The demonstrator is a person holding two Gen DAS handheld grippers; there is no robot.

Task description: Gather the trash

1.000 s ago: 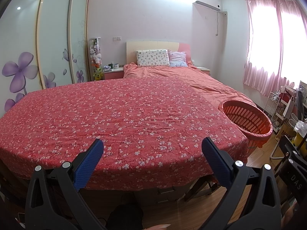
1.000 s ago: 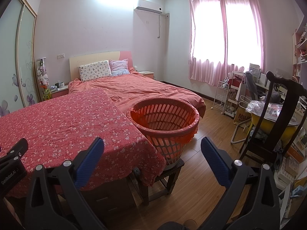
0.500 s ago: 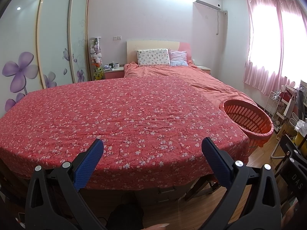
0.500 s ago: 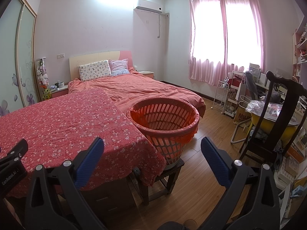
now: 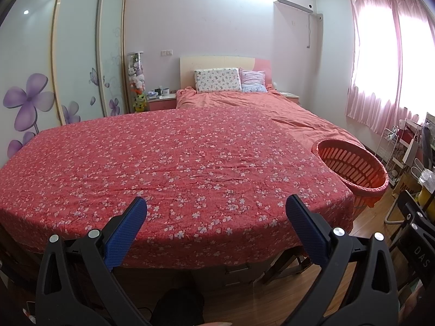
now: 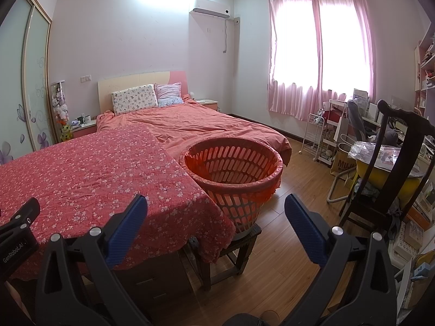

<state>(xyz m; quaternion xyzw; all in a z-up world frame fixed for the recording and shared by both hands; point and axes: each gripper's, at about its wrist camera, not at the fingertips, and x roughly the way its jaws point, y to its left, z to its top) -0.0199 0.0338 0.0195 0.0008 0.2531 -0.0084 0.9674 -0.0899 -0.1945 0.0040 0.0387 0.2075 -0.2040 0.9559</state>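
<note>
An orange slotted basket [image 6: 233, 174] lined with a red bag stands on a small dark stool [image 6: 233, 247] at the right end of a table under a red flowered cloth [image 5: 168, 168]. The left wrist view has the basket [image 5: 353, 165] at its right side. No trash shows on the cloth in either view. My left gripper [image 5: 216, 209] hangs open over the table's near edge, nothing between its blue pads. My right gripper [image 6: 216, 209] is open too, held in front of the basket and the table's corner. Part of the left gripper's body [image 6: 19, 231] shows at the right wrist view's left edge.
Behind the table lies a bed [image 6: 195, 125] with an orange cover and two pillows. A dark wooden chair [image 6: 391, 168], a white trolley [image 6: 315, 135] and cluttered shelves fill the right side. A wardrobe with flower-painted doors [image 5: 54, 68] lines the left wall. Wooden floor [image 6: 296, 217] lies between basket and chair.
The left wrist view has drifted slightly, so the basket sits a little further right. The right gripper has not moved. Both grippers stay open.
</note>
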